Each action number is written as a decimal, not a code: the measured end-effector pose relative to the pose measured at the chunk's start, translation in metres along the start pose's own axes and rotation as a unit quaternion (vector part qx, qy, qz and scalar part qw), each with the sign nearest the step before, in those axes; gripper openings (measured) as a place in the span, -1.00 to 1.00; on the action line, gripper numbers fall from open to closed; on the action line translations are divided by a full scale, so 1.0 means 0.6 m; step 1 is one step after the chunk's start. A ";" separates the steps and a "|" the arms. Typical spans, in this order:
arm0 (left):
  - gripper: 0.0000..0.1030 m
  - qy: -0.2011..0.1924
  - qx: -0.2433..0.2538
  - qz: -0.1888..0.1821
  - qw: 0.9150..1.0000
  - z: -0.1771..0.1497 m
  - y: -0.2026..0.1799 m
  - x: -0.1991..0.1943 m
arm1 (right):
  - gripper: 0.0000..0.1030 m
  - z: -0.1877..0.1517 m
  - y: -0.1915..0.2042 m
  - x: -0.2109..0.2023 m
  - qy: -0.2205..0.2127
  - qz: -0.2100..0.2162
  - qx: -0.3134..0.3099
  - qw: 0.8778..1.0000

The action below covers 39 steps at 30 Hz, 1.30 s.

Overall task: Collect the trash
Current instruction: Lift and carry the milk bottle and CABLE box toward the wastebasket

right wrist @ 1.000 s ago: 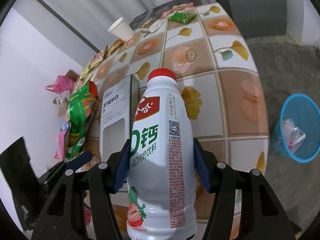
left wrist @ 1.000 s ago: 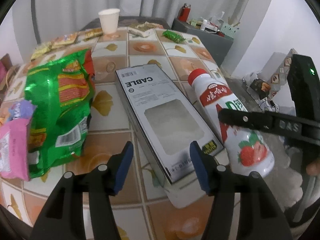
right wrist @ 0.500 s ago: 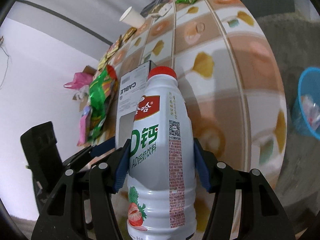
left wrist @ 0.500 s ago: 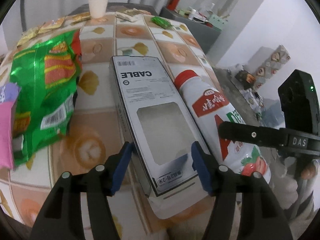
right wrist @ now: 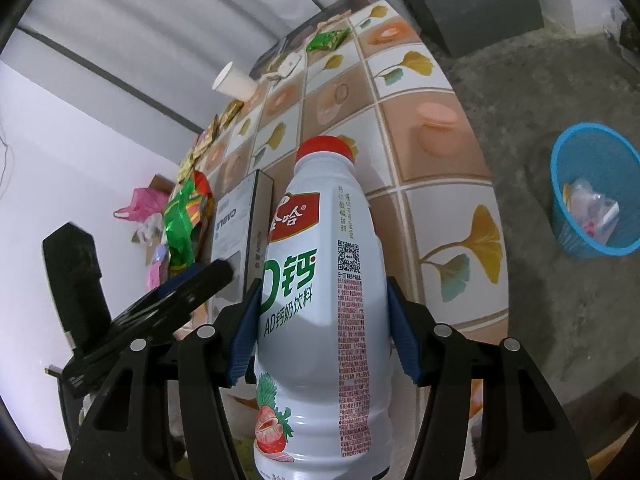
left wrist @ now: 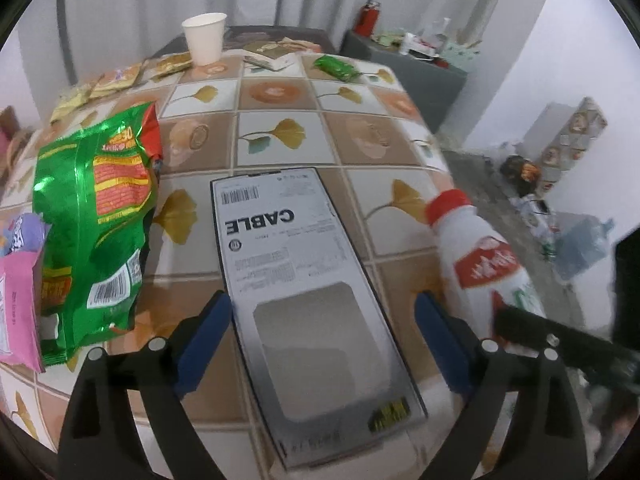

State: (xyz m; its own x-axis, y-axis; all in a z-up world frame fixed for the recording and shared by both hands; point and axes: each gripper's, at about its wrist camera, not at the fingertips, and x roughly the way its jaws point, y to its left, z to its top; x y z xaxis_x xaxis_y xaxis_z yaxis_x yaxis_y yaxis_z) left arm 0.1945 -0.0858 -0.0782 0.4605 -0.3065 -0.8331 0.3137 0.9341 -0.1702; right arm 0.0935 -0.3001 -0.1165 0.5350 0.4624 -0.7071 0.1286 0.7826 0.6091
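The white drink bottle (right wrist: 320,300) with a red cap is pinched at its middle between the blue pads of the right gripper (right wrist: 322,332), its cap pointed away across the tiled bench (right wrist: 440,216). In the left wrist view the same bottle is seen to the right, tilted beside the bench's near right edge.

The fingers of the left gripper (left wrist: 320,344) have just been opening and are now spread wide on either side of the near end of the grey CABLE box (left wrist: 304,304), which lies flat on the bench; the right pad stands clear of the box, and the left pad is seen just beside its edge, though contact cannot be told.

A green snack bag (left wrist: 92,232) lies left of the box, with a pink packet (left wrist: 18,308) at its near left. A paper cup (left wrist: 204,38) stands at the far end. A blue bin (right wrist: 596,192) with rubbish inside is seen on the floor, well to the right of the bench.
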 end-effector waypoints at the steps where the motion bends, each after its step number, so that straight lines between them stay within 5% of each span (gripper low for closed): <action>1: 0.77 -0.002 0.005 0.024 1.000 0.001 -0.004 0.008 | 0.08 -0.001 -0.002 0.001 -0.001 -0.001 0.001 1.000; 8: 0.78 0.024 -0.001 0.060 0.998 -0.002 0.005 0.041 | 0.08 -0.002 -0.008 0.005 -0.004 -0.003 -0.006 1.000; 13: 0.79 0.036 -0.014 0.053 0.998 -0.002 0.017 0.052 | 0.08 0.001 -0.014 0.009 -0.007 0.007 -0.006 1.000; 23: 0.73 0.027 -0.021 -0.022 0.999 0.000 -0.002 0.022 | 0.07 0.004 -0.060 -0.015 -0.015 0.061 0.035 0.997; 30: 0.74 0.016 0.032 -0.093 0.995 0.039 -0.101 0.007 | 0.07 0.008 -0.125 -0.076 -0.060 0.088 0.092 0.990; 39: 0.74 0.059 0.091 -0.198 0.974 0.099 -0.277 0.074 | 0.07 0.012 -0.275 -0.196 -0.151 0.018 0.181 0.972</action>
State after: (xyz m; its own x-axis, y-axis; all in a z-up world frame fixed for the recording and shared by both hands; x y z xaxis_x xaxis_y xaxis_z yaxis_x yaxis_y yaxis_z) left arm 0.2123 -0.2655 -0.0556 0.1778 -0.6028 -0.7778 0.5940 0.6959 -0.4035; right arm 0.0152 -0.4867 -0.1314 0.7580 0.3000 -0.5791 0.3621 0.5448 0.7563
